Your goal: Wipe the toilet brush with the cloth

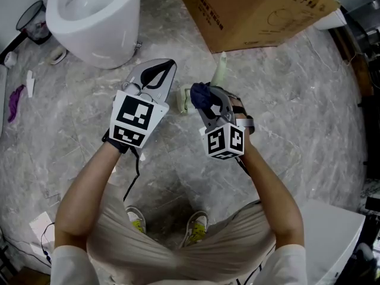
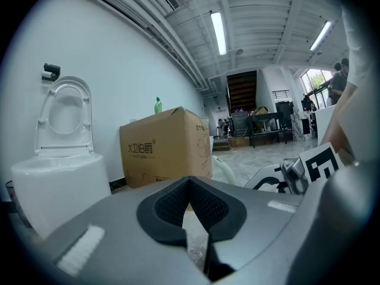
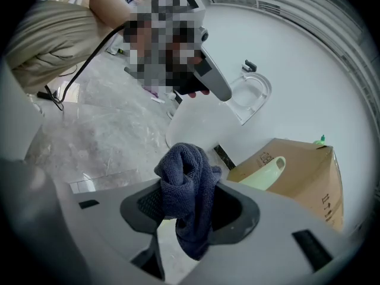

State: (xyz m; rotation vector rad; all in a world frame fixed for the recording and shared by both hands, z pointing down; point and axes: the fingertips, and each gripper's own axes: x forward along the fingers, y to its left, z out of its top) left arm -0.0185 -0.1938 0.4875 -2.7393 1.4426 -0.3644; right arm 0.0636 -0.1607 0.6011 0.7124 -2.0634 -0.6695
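My forearms and tan trousers fill the bottom of the head view, with my shoes, trimmed yellow-green, planted on a floor of grey, veined stone tile. In my left hand, the left gripper is closed tip to tip with nothing between its black pads. It is held above the floor and points toward the cardboard box. In my right hand, the right gripper is clamped on a bunched dark blue cloth, which bulges out ahead of the jaws and hangs down behind them. The pale green toilet brush stands upright on the floor just beyond the cloth, in front of the box. I cannot tell whether cloth and brush touch. The white toilet sits at upper left, its seat raised against a plain white wall. The left gripper view looks down a long, open room with strip lights on a ribbed white ceiling. A green bottle stands on top of the box.
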